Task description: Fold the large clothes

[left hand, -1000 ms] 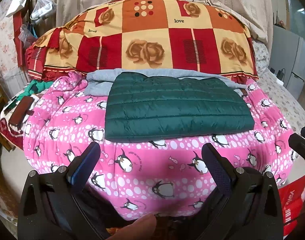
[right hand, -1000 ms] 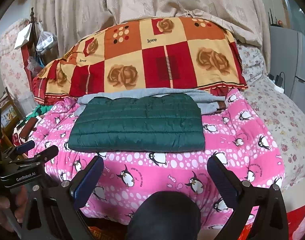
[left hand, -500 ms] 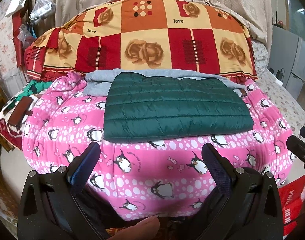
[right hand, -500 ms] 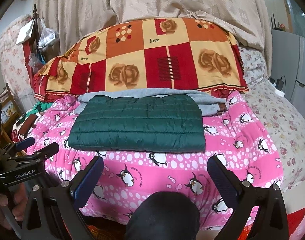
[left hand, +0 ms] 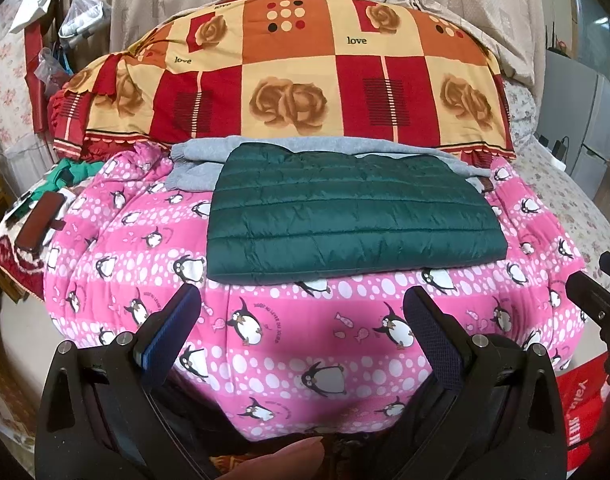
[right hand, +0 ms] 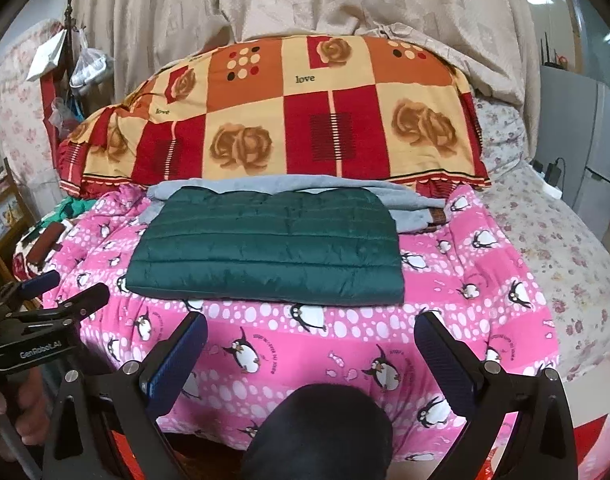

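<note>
A dark green quilted jacket [left hand: 345, 212] lies folded into a flat rectangle on the pink penguin quilt [left hand: 265, 320]; it also shows in the right wrist view [right hand: 273, 248]. A folded grey garment [left hand: 197, 160] lies under its far edge, also in the right wrist view [right hand: 409, 208]. My left gripper [left hand: 303, 312] is open and empty, held in front of the quilt's near edge, short of the jacket. My right gripper [right hand: 311, 338] is open and empty, likewise short of the jacket. The left gripper shows at the left of the right wrist view [right hand: 53, 300].
A red, orange and cream checked blanket [left hand: 305, 80] is piled behind the clothes. A floral bed sheet [right hand: 565, 248] extends right. A brown object [left hand: 39, 224] and green cloth [left hand: 73, 172] lie at the left. Grey cabinets [right hand: 585, 152] stand far right.
Both grippers have drifted slightly, so the jacket sits a little lower and nearer in the views. Both stay open and empty. The clothes have not moved.
</note>
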The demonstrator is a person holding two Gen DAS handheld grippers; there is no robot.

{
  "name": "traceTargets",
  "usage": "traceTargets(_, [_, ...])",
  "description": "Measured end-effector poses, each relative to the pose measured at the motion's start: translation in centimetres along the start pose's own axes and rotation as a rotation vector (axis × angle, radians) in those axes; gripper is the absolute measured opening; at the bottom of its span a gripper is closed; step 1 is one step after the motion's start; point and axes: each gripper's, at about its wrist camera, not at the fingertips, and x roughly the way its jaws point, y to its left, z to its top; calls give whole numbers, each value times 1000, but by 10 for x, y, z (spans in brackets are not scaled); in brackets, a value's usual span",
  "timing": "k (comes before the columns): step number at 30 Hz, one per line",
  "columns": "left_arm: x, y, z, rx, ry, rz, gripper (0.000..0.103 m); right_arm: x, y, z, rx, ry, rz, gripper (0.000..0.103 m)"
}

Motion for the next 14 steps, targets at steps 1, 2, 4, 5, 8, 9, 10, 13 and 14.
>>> traceTargets(1, [0,1,0,3,0,-1,101,0,1,0,-5,0,-1,102])
traceTargets(2, [0,1,0,4,2,0,101,1,2,0,-9,0,-2,102])
traceTargets(4, [0,2,0,5,4,-1,101,2,1,1,-10,0,-4,102])
traceTargets(5, [0,4,0,6,4,-1,101,3,1,0,-9,0,-8,102])
traceTargets(8, [0,4,-1,-3,-2,-10,101,4,0,-1,-2,1,-18,102])
traceTargets(9, [-1,5,-2,-6,-8,-12,101,4,-2,-1,1,3,-18,102])
traceTargets(10, [-1,7,-4,-10,-17,-8,101,5,-3,-2,5,7,-17,102])
traceTargets(13, [-4,10,-5,-9,-40,9,101,6,-4,-4,9,11,-19,102])
traceTargets(14, [-3,11,-6,-10,-37,5,101,5,-4,-5,10,10,-22,102])
